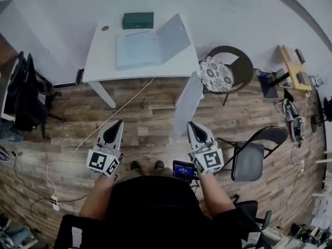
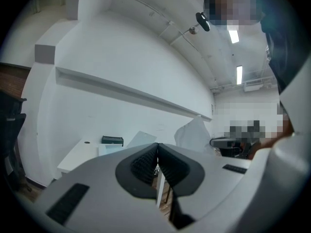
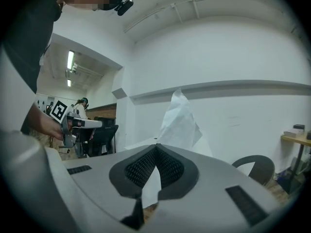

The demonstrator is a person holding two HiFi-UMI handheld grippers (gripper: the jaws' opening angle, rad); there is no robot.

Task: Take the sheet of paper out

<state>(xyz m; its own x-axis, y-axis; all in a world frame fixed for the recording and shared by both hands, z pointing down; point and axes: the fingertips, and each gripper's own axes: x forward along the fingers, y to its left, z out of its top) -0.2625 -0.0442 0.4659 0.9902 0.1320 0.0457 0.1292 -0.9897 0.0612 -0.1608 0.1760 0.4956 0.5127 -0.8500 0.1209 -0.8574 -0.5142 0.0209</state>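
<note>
The right gripper (image 3: 155, 148) is closed on the paper (image 1: 188, 108), held above the floor near the table (image 1: 98, 61), and the left gripper (image 2: 157, 147) is closed on nothing.

We find no words, brand names or numbers that we can read anywhere. The left hand-held gripper (image 1: 114, 124) and the right hand-held gripper (image 1: 194, 124) each carry a cube of black-and-white square patterns, which are coded markers and not lettering. A small screen (image 1: 183, 169) beside the right one glows blue, its print too small to read. The dark green box (image 1: 138, 20) on the worktop (image 1: 98, 56) shows no legible label.
</note>
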